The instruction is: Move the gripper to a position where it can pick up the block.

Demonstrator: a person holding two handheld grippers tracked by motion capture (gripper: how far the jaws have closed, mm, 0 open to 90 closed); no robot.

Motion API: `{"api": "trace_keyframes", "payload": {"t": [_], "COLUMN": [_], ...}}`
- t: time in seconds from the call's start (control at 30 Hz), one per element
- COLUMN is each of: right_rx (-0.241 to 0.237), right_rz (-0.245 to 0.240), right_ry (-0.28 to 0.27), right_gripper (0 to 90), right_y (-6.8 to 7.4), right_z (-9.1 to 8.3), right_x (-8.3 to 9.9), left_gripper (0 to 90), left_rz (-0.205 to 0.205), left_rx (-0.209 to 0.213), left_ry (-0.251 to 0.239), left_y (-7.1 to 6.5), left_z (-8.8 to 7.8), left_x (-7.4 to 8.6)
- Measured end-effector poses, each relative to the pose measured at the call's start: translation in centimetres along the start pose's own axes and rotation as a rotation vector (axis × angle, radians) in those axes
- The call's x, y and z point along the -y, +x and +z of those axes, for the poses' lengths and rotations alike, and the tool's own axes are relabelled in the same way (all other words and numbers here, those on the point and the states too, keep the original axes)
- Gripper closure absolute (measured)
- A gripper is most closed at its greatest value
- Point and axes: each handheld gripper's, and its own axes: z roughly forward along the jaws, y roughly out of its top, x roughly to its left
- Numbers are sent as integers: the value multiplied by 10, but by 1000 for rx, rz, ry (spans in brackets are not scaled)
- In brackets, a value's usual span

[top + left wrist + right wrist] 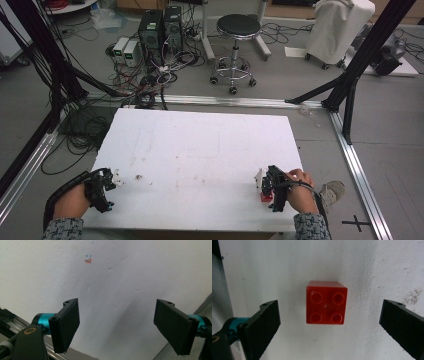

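A red four-stud brick (326, 302) stands studs-up on the white table, seen from above between the wide-apart jaws of my right gripper (329, 322), which is open and clear of it on both sides. In the high view the red brick (264, 197) peeks out under my right gripper (268, 187) near the table's front right edge. My left gripper (117, 326) is open with nothing between its jaws, above bare table. From above, the left gripper (107, 187) sits at the front left corner.
The white table (200, 145) bears small marks, among them an orange and blue smudge (88, 260). Beyond its far edge stand a black stool (236, 45), computer boxes (159, 30) and tangled cables. Black frame posts rise at left and right.
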Motion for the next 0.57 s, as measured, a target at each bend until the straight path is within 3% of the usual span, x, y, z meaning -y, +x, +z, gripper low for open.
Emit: {"api": "trace_keyframes", "payload": {"t": [0.3, 0.57], "right_rx": [-33, -33], "right_rz": [0, 6], "right_ry": [3, -5], "right_gripper": [26, 26], "right_y": [0, 0], "right_z": [14, 15], "right_x": [-2, -1], "left_gripper": [211, 211], "left_rz": [0, 2], "left_rx": [2, -1], "left_ry": [-2, 0], "left_y": [0, 0], "left_z": [0, 0], "left_x": [0, -1]}}
